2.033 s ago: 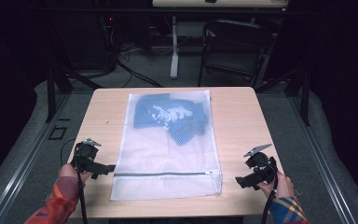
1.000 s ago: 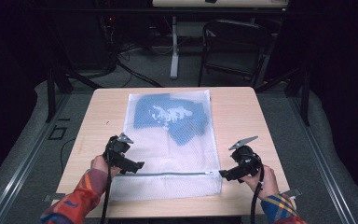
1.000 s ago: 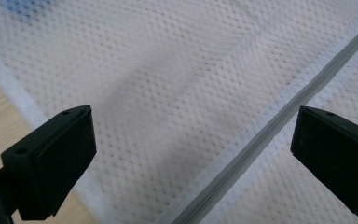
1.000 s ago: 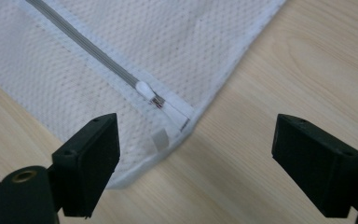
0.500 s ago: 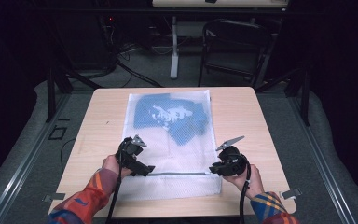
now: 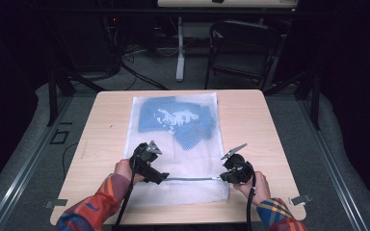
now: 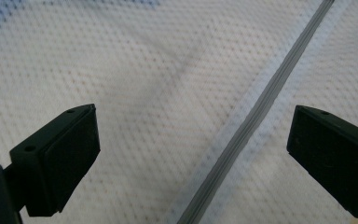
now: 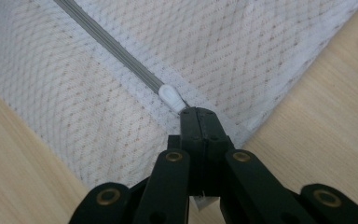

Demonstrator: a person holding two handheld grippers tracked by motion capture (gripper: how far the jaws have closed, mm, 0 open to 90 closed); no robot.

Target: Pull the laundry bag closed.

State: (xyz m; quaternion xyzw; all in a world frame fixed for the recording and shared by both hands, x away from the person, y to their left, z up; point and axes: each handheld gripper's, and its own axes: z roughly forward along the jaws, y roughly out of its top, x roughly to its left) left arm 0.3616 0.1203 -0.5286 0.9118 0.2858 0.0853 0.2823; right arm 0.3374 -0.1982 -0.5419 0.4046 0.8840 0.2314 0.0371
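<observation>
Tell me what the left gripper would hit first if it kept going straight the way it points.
Most likely the white mesh bag: the left gripper points at it with open jaws that straddle the grey zipper. Between the jaws lies mesh and the zipper line; depth is hard to judge.

Looks like a lab / recording setup: lone wood counter w/ dark surroundings, metal frame rails on grey floor, cables, folding chair behind.
</observation>
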